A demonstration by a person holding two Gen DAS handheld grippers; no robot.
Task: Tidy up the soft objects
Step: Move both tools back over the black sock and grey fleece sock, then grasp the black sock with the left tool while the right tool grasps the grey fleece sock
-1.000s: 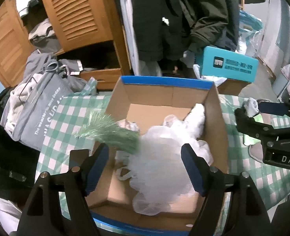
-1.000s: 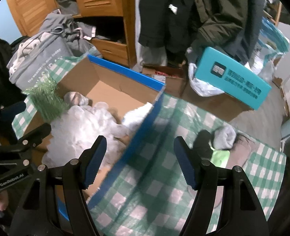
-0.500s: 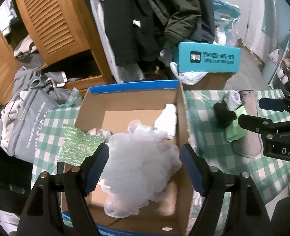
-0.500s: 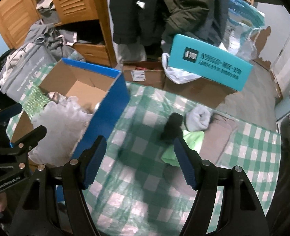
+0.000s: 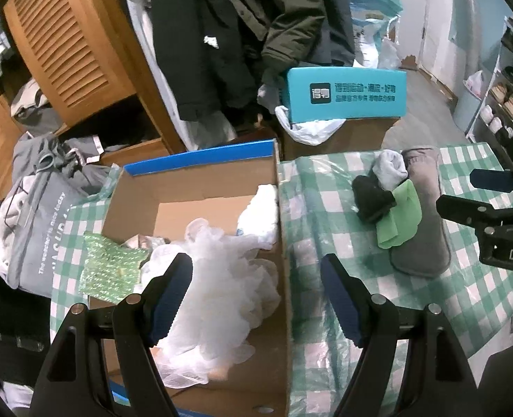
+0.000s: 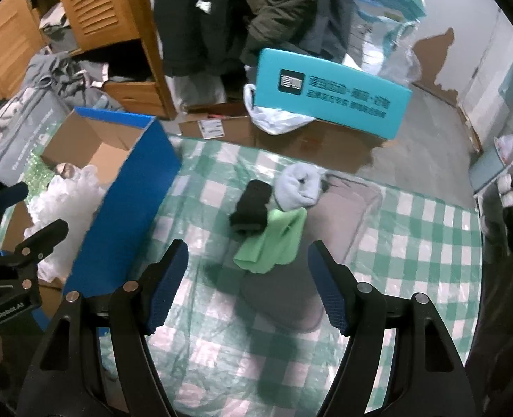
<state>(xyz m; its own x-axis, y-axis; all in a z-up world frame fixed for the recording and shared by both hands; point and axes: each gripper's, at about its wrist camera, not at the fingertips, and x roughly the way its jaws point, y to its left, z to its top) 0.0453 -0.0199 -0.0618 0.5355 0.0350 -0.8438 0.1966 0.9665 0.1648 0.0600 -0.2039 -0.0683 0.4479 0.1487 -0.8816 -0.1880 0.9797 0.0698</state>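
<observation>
Both grippers' jaws gape empty — the green cloth [image 6: 273, 239] looks light and limp; pinch its bunched middle.

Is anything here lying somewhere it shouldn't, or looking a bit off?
Yes. A green glittery piece hangs over the left wall of the cardboard box rather than lying inside it. On the checked tablecloth, a black sock, grey sock and green cloth sit heaped on a grey pad.
</observation>
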